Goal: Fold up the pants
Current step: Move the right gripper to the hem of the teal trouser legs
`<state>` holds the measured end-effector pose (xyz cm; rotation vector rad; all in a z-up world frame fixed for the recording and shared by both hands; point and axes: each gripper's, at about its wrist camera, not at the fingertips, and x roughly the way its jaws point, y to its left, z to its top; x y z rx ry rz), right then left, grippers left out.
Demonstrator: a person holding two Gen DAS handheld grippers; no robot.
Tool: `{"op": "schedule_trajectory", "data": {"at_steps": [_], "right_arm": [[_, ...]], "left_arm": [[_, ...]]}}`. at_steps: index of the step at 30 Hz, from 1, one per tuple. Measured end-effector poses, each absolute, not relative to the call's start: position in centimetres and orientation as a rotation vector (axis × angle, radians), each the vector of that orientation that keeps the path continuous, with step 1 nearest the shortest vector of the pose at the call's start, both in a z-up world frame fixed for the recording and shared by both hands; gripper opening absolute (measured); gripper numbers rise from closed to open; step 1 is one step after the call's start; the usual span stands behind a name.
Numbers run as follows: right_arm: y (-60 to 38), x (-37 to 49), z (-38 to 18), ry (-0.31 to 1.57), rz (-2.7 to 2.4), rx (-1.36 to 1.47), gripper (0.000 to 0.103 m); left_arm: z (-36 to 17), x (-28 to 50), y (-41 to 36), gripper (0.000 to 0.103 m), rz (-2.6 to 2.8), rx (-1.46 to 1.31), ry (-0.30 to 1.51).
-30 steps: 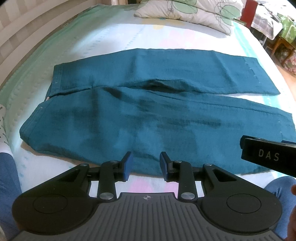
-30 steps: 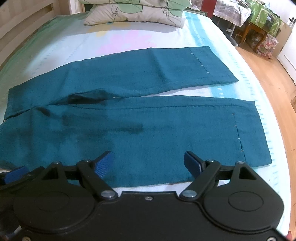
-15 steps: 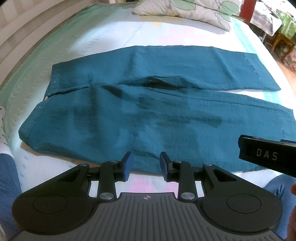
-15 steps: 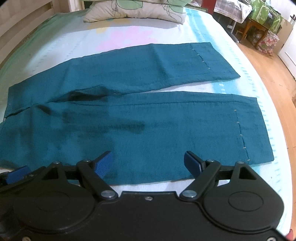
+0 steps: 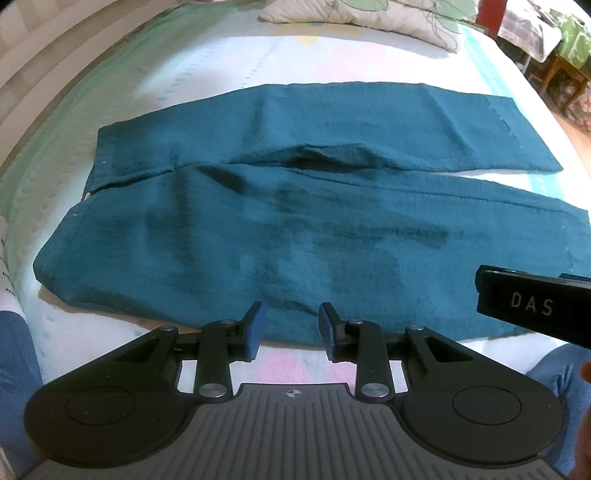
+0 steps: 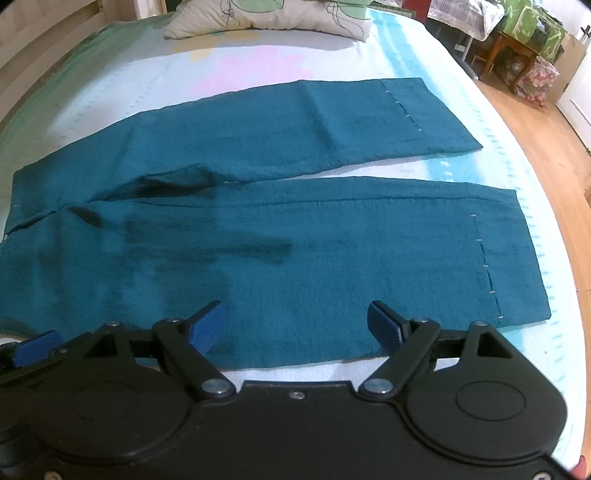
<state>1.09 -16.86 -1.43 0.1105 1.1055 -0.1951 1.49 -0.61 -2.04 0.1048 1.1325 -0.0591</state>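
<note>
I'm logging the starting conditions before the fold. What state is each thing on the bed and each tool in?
pants: spread flat on the bed, unfolded, legs apart.
left tool: open, nothing between its fingers, above the pants' near edge.
right tool: wide open, empty, over the near leg.
pillow: lying at the head of the bed, apart from the pants.

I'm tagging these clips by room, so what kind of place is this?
Most likely a home bedroom: the teal pants lie spread on a bed with a pastel quilted cover, a floral pillow sits at its head, and wooden flooring runs alongside.
</note>
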Motion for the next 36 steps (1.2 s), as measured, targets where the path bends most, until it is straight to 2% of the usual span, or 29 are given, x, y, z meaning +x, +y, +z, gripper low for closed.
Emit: {"op": "schedule_trajectory", "data": {"at_steps": [14,19,24,27,36], "right_arm": [[-20.2,4.9,-3.3,1.166,-0.244,0.192,0.084],[-22.7,8.2,-4.2,1.193,-0.264,0.289,0.079],[-25.4,13.8,-5.3,1.207,-0.297,0.25,0.075],[-27.4,17.8,-5.8,1.209,-0.336,0.259,0.064],[-31.5,31.0,-5.9,1.108,-0.432,0.31,0.064]], "left_arm": [[-2.7,4.8,-1.1,0.031,-0.098,0.174,1.15],[-2.3,8.1,-1.0,0.031,-0.103,0.159,1.129],[-2.2,12.9,-0.5,0.031,-0.109,0.095,1.125],[-2.4,16.0,-0.7,0.031,-0.078,0.12,1.109],[-4.8,23.4,-0.2,0.031,-0.044,0.125,1.121]]}}
